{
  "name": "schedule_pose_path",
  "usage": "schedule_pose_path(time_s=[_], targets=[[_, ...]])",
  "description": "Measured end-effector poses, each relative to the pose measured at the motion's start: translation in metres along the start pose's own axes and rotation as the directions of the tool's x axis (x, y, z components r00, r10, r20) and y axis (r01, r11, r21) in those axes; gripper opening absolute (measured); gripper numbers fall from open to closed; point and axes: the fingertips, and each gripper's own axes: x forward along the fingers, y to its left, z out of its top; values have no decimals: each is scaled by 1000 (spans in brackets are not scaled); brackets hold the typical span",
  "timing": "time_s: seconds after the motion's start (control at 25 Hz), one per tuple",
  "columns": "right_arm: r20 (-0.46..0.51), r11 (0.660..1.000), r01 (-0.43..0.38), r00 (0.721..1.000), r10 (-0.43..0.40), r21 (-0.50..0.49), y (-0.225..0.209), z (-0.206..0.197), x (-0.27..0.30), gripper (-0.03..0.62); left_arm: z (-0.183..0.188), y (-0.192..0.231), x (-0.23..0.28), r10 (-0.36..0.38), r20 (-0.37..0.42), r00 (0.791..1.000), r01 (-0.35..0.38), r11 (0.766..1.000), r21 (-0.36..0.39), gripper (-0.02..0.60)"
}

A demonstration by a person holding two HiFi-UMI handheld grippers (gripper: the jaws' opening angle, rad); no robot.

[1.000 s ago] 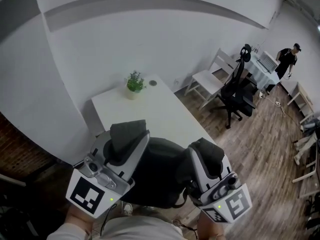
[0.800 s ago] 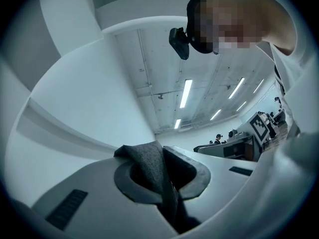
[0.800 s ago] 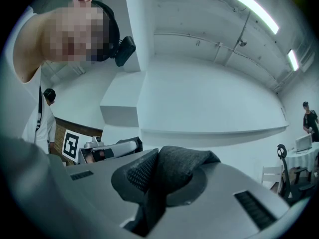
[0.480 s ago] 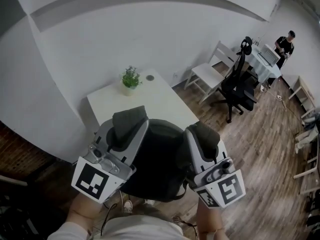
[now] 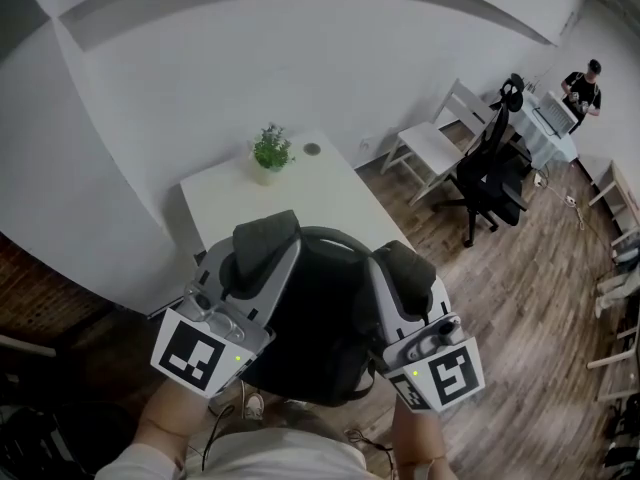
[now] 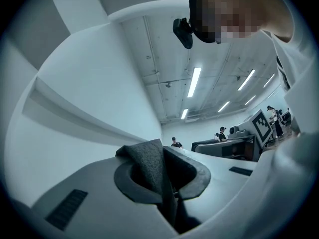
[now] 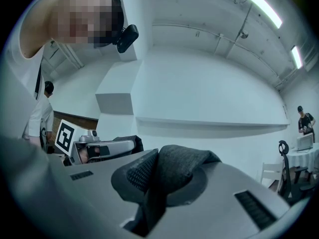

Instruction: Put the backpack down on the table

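A black backpack [image 5: 318, 318] hangs between my two grippers, over the near end of the white table [image 5: 300, 203]. My left gripper [image 5: 262, 240] is shut on a dark grey strap [image 6: 149, 166] of the backpack. The right gripper [image 5: 405, 265] is shut on another strap [image 7: 182, 171] of it. Both straps fold over the pads and drop down between the jaws. The backpack's lower part is hidden behind the grippers and my body in the head view.
A small potted plant [image 5: 269, 154] and a small round object [image 5: 312, 149] stand at the table's far end by the white wall. To the right are a white chair [image 5: 432, 148], a black office chair [image 5: 492, 173], and a person [image 5: 581, 84] at another table [image 5: 548, 133].
Both grippers have carried the backpack forward towards the table and somewhat lower. Both stay shut on the straps.
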Motion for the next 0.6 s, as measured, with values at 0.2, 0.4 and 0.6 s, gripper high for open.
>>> schedule_pose_path(time_s=[0.2,0.4,0.6], targets=[[-50,1000,4,999,-5,-9,-13,-26,9,57,-26,7,14,15,-30,999,-15,1000,-5,49],[-105,1000,-3,994,1,-19,-23,-51,13,57,-52,9,24,32,-65,997,-33,999,-15,49],[-179,999,-22,984,17,-24,-31,-79,14,57,-79,4,29,33,-122,992,-37,999,-29,49]])
